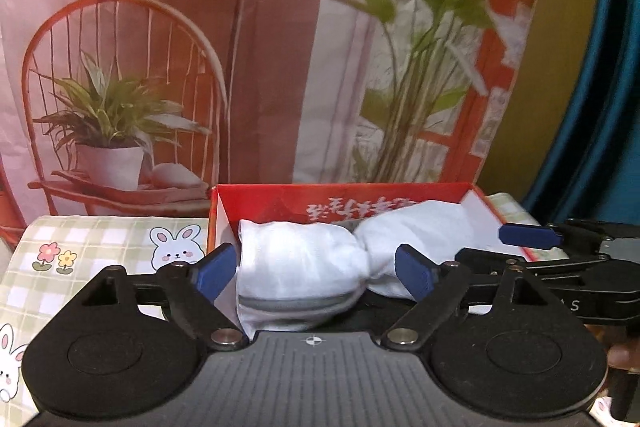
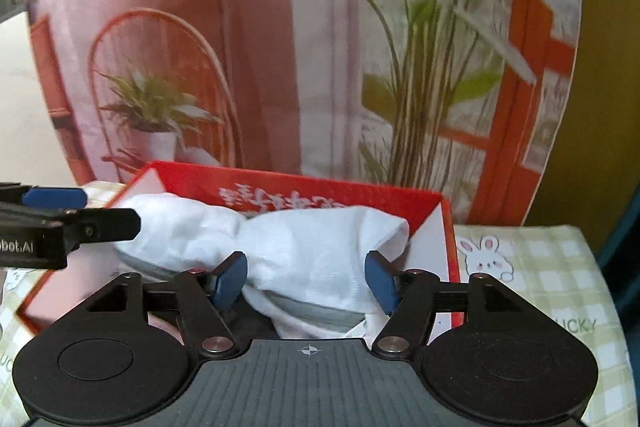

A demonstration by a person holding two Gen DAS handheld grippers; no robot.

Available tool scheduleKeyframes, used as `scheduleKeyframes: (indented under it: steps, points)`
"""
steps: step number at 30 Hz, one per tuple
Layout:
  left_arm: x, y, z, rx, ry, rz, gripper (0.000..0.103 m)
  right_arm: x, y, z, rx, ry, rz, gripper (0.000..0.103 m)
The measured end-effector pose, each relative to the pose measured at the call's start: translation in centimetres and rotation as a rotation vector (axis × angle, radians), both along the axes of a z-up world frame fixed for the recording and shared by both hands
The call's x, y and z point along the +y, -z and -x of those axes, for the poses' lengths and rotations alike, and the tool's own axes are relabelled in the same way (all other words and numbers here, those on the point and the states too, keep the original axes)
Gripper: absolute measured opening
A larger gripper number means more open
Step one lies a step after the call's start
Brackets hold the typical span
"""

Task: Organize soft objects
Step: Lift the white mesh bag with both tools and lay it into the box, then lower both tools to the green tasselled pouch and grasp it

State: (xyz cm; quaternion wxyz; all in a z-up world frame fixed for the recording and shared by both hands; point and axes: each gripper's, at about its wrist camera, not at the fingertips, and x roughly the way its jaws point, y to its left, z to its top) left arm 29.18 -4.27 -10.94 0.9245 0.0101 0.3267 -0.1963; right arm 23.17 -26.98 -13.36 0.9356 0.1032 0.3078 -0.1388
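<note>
A bundle of white socks [image 1: 304, 259] with a grey band lies in a red cardboard box [image 1: 344, 189] with white inner walls. My left gripper [image 1: 314, 269] is open, its blue pads on either side of the bundle's left lump. In the right wrist view the same socks [image 2: 312, 251] fill the box [image 2: 304, 183]. My right gripper [image 2: 306, 281] is open around the right lump, its pads close beside the cloth. The right gripper's blue finger [image 1: 528, 235] shows at the box's right edge, and the left gripper's finger [image 2: 54, 197] at the box's left edge.
The box stands on a green checked cloth with rabbit prints [image 1: 100, 239]. Close behind it hangs a printed backdrop [image 1: 200, 47] of a chair, lamp and plants. A blue and yellow surface [image 1: 592, 87] rises at the right.
</note>
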Motion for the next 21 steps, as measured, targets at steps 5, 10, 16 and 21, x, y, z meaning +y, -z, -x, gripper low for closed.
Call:
scheduleKeyframes:
  steps: [5, 10, 16, 21]
  points:
    - [2.1, -0.9, 3.5, 0.005, 0.022, 0.008, 0.088, 2.0, -1.1, 3.6, -0.087, -0.026, -0.018, 0.062]
    - [4.4, -0.1, 6.7, 0.038, 0.037, 0.001, 0.088, 4.4, -0.9, 7.2, -0.139, -0.074, -0.029, 0.062]
    - [6.3, 2.5, 9.0, 0.122, 0.049, 0.051, 0.087, 6.9, 0.2, 10.5, -0.143, -0.141, -0.028, 0.060]
    - [7.4, 5.2, 9.6, 0.210, 0.033, 0.099, 0.079, 8.7, 2.4, 11.6, -0.066, -0.201, -0.033, 0.057]
